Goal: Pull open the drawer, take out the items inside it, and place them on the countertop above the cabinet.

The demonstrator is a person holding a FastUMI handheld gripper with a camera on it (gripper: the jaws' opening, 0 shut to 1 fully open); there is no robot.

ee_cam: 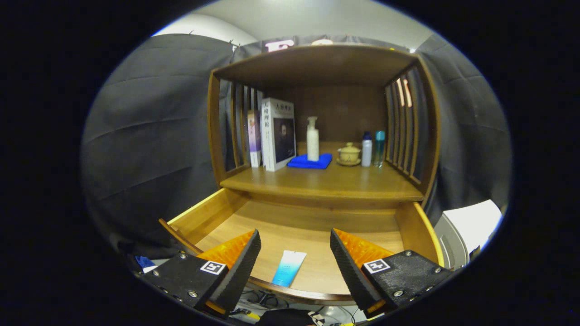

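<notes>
The wooden drawer is pulled open below the cabinet's countertop. A flat blue-and-white tube lies on the drawer floor near its front edge, between my fingers and below them. My gripper is open, hovering above the drawer's front, with nothing between its fingers. On the countertop stand a white pump bottle on a folded blue cloth, a lidded yellow cup on a saucer, a white bottle with a blue cap and a teal bottle.
Books stand at the countertop's left, against slatted wooden sides. A shelf roof closes the niche above. A white object sits to the right of the cabinet. Cables lie on the floor below the drawer front.
</notes>
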